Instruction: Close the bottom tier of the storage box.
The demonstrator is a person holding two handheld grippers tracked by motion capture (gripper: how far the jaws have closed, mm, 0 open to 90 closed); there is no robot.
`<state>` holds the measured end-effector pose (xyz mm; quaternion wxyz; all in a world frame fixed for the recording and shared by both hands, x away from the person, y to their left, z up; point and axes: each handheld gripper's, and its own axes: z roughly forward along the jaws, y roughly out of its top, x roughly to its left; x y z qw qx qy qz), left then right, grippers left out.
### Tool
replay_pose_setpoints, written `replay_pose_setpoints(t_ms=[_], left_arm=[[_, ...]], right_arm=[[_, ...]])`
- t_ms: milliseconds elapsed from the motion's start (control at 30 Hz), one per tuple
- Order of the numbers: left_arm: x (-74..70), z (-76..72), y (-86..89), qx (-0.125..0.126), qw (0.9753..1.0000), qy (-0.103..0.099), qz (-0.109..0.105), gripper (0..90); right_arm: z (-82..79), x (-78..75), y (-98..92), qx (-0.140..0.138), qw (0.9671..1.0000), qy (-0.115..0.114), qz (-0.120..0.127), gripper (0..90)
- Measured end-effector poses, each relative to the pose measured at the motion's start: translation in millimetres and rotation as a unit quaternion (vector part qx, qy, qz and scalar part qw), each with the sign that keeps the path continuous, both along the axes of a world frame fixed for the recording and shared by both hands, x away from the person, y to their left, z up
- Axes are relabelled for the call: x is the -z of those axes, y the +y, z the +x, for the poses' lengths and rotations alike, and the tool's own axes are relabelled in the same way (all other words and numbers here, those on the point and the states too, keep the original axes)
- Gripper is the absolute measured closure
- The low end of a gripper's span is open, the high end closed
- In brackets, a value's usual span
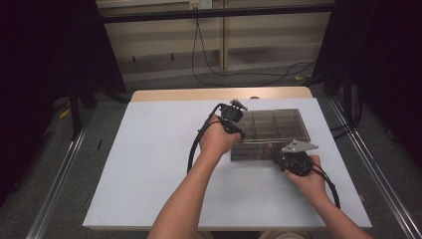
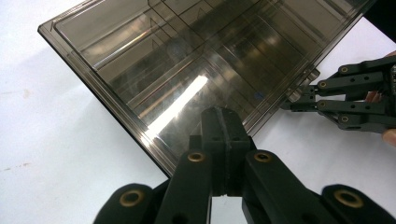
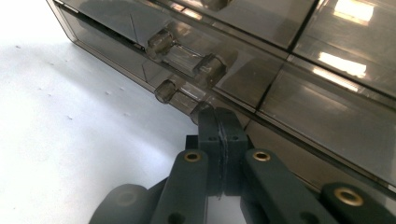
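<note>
Box: smoky translucent plastic organizer box (image 1: 273, 132), flat and rectangular, hard glossy lid with moulded ridges; inner dividers show through as a grid of compartments; sits on the counter right of centre, toward the far half.
Box lid: shut flat, strong glare streak across it in the left gripper view (image 2: 187, 65); raised rim runs round the edge.
Box front edge: two clear cylindrical latch or hinge knobs (image 3: 187, 53) stick out of the dark side wall, rounded ends, one pair above the other.
Counter: matte white sheet (image 1: 149, 164), faint specks and smudges, over a pale wood top showing at the far edge.
Left hand-held gripper: black, jointed links with brass-coloured pins (image 1: 239, 130); jaws pressed together, tips at the box's left edge, resting on or just over the lid rim; cannot tell if anything is pinched between them.
Right hand-held gripper: black, grey three-cornered plate on top (image 1: 283, 155); jaws pressed together, tips right at the box's near wall just below the knobs; contact looks likely, pinch unclear.
Hands: left hand (image 1: 219, 142) wraps its gripper beside the box's near-left corner; right hand (image 1: 308, 179) holds its gripper at the near edge.
Cables: black loops trail from both grippers over the counter.
</note>
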<state>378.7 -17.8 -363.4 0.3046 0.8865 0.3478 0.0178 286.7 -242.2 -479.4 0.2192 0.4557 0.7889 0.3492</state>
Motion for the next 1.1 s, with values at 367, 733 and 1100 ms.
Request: replay_pose_setpoints(t_ms=[367, 733, 1100], left_arm=[[0.3, -0.2, 0.8, -0.003, 1.0000, 0.000, -0.005, 90.0], [0.5, -2.4, 2.4, -0.001, 0.9999, 0.000, -0.015, 84.0], [-1.2, -4.1, 6.3, 0.001, 0.9999, 0.006, -0.016, 74.0]], right_arm=[[-1.4, -1.5, -2.0, 0.002, 0.9999, 0.005, 0.010, 85.9], [-7.5, -6.3, -3.6, -0.002, 0.9998, 0.005, 0.020, 79.6], [-15.7, -9.8, -8.5, 0.001, 0.9997, 0.003, 0.024, 70.5]])
